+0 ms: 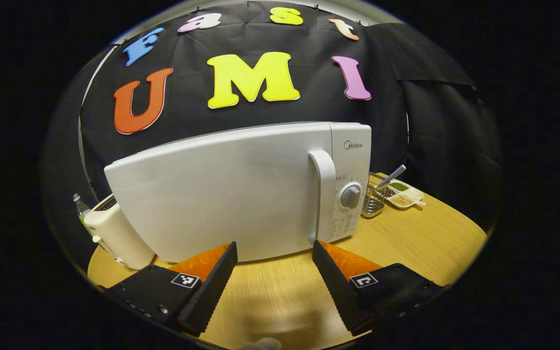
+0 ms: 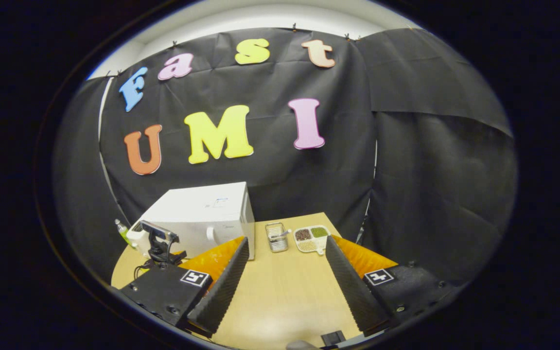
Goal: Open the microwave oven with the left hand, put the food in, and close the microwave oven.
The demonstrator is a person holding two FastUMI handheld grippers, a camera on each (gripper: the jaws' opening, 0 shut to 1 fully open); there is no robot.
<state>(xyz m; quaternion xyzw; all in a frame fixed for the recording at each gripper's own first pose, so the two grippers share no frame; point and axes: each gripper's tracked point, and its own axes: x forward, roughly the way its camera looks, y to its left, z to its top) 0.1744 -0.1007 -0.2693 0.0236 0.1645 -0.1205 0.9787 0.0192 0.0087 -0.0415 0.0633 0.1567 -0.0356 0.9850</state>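
I hold my left gripper [image 1: 274, 253] level above the table [image 1: 421, 238], jaws spread wide and empty, the shut microwave oven [image 1: 231, 194] at twelve o'clock. My right gripper [image 2: 286, 250] hovers higher, agape, empty, microwave at eleven o'clock.

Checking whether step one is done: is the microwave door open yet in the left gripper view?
No, the microwave door sits flush against its body, handle untouched, and the left gripper is open in front of it.

White microwave oven [image 1: 221, 194] with a grey dial [image 1: 350, 196]; pale wood-grain worktop [image 1: 406, 238]; cream toaster [image 1: 117, 233] — a blue-and-white striped straw [image 1: 393, 176]; a silver wire basket [image 2: 276, 237].
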